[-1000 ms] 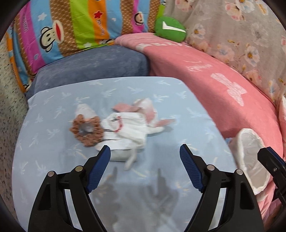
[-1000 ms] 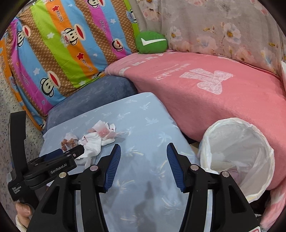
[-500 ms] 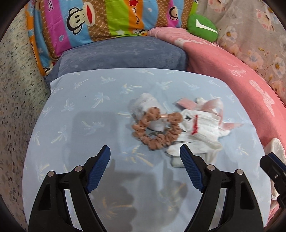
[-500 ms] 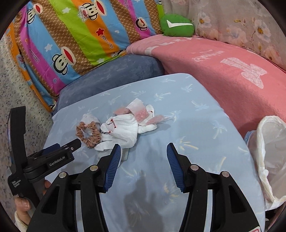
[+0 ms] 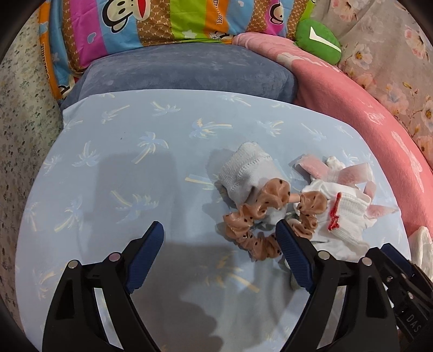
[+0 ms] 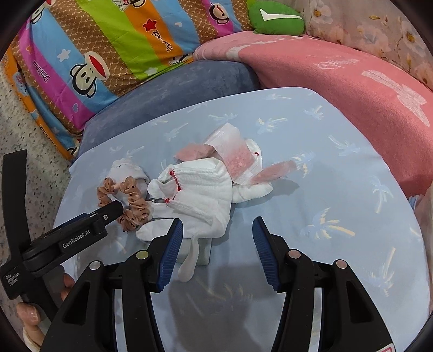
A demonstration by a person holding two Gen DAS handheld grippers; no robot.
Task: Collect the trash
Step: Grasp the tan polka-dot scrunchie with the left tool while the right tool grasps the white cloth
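Nothing collected yet: scrunchie [image 5: 259, 224], white gloves [image 6: 200, 189] and pink wrappers [image 6: 232, 154] lie heaped on the blue cushion [image 6: 338, 189]. Left gripper [image 5: 219, 254] and right gripper [image 6: 216, 251] both gape wide, holding nothing.

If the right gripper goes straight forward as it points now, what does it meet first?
Probably the white knitted glove with red stitching: it lies just ahead of the open right gripper, nearer its left finger. Depth is uncertain.

Green cushion [image 6: 276, 17] atop pink blanket [image 6: 351, 81], beside striped monkey-print pillow [image 6: 108, 48].
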